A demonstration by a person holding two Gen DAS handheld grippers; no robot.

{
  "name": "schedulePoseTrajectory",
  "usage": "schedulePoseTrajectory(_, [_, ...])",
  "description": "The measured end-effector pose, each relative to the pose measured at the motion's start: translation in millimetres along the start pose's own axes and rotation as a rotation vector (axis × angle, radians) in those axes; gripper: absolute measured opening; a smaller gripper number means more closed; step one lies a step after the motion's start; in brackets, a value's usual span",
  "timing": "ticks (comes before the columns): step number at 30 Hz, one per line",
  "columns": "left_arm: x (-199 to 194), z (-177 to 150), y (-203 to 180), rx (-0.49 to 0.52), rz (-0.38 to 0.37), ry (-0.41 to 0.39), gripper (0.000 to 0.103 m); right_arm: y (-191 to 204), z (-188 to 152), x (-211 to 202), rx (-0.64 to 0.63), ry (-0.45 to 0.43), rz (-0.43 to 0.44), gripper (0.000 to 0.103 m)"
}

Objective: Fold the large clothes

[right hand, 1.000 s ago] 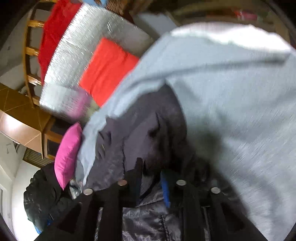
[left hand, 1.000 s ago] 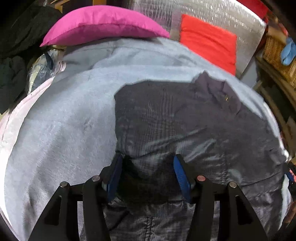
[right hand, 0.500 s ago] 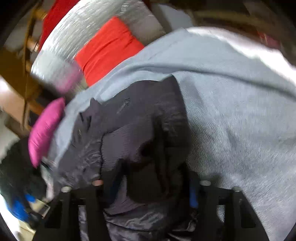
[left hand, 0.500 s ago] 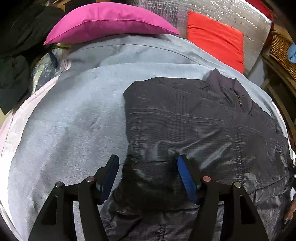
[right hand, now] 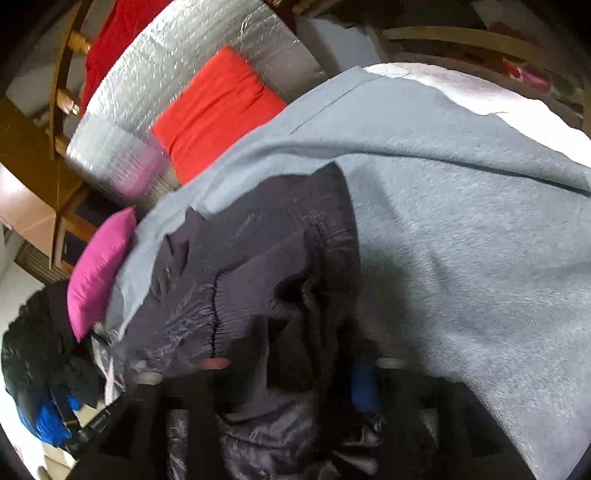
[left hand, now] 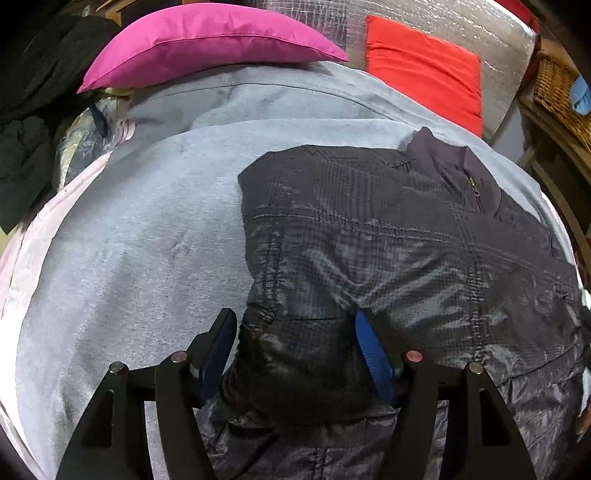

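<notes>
- at the far left of the left wrist view there is a pile of dark clothes [left hand: 26,122], and next to it a pink pillow [left hand: 207,40] lies at the far edge of the bed.
- a grey blanket [left hand: 140,240] covers the bed and fills the left half of this view; a pale pink sheet [left hand: 22,258] shows along its left border.
- the left gripper [left hand: 295,350] is low over the bed and points forward toward the pillow. its two blue pads [left hand: 373,354] stand wide apart. the left pad is over the blanket just beside the jacket's edge, the right pad is over the jacket, and nothing is pinched between them.
- the dark jacket [left hand: 388,240] lies spread flat on the right half of the blanket, with its collar and small zipper toward the far right corner and its lower part toward the camera.
- behind the bed a red cushion [left hand: 424,66] leans on a silver quilted backrest [left hand: 461,22], and a wicker basket [left hand: 557,96] is at the right edge.
- in the right wrist view, which is tilted and blurred, the right gripper [right hand: 288,380] is down at the near side of the jacket [right hand: 258,258]. bunched fabric with a ribbed cuff lies between and over its fingers. the fingers look apart, but i cannot tell if they are gripping the cloth.
- right of it only the grey blanket [right hand: 461,240] is seen.
</notes>
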State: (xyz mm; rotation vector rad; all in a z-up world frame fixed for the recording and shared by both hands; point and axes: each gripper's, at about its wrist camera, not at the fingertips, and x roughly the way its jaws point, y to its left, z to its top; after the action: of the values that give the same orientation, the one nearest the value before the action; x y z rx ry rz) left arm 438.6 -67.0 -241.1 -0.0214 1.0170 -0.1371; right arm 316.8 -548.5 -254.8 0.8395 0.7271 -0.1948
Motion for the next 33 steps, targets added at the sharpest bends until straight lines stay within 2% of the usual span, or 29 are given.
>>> schedulePoseTrajectory(3, [-7, -2, 3, -0.011, -0.008, -0.004, 0.068, -12, 2, -14, 0.072, -0.022, 0.067, 0.079])
schedulePoseTrajectory(7, [-21, -11, 0, 0.003, -0.011, -0.035, 0.068, -3, 0, -28, 0.037, -0.061, 0.1, 0.079])
schedulePoseTrajectory(10, [-34, -19, -7, 0.039, -0.007, -0.074, 0.068, 7, -3, -26, 0.004, -0.059, 0.077, 0.079])
schedulePoseTrajectory(12, [-34, -22, -10, 0.059, 0.016, -0.074, 0.068, 12, -2, -10, -0.009, -0.048, 0.028, 0.079])
schedulePoseTrajectory(14, [-27, -24, -12, 0.077, 0.038, -0.049, 0.069, 8, -4, 7, -0.02, 0.01, -0.025, 0.078])
schedulePoseTrajectory(16, [-11, -28, -11, 0.091, 0.072, 0.007, 0.071, 10, -8, 24, -0.045, 0.072, -0.058, 0.06])
schedulePoseTrajectory(17, [-9, -28, -9, 0.078, 0.061, 0.016, 0.071, 16, -10, 20, -0.076, 0.047, -0.079, 0.056])
schedulePoseTrajectory(18, [-12, -27, -6, 0.052, 0.045, 0.016, 0.071, 26, -9, 13, -0.118, 0.015, -0.082, 0.038])
schedulePoseTrajectory(19, [-18, -24, -4, 0.035, 0.031, 0.002, 0.071, 35, -9, 4, -0.157, -0.014, -0.084, 0.034])
schedulePoseTrajectory(21, [-31, -20, -1, 0.031, 0.022, -0.054, 0.071, 46, -9, -11, -0.196, -0.076, -0.078, 0.034])
schedulePoseTrajectory(23, [-37, -19, 1, 0.034, 0.056, -0.092, 0.072, 43, -9, -4, -0.19, -0.051, -0.096, 0.034])
schedulePoseTrajectory(25, [-21, -21, 2, 0.048, 0.099, -0.043, 0.072, 32, -12, 16, -0.155, 0.025, -0.133, 0.039])
schedulePoseTrajectory(27, [-3, -26, 2, 0.064, 0.081, 0.033, 0.073, 22, -13, 19, -0.098, 0.05, -0.121, 0.06])
schedulePoseTrajectory(29, [-9, -27, 3, 0.038, 0.068, 0.022, 0.073, 24, -11, 6, -0.077, 0.044, -0.075, 0.061])
schedulePoseTrajectory(33, [-40, -32, 5, 0.042, 0.046, -0.048, 0.073, 24, -18, -36, -0.087, -0.039, -0.018, 0.069])
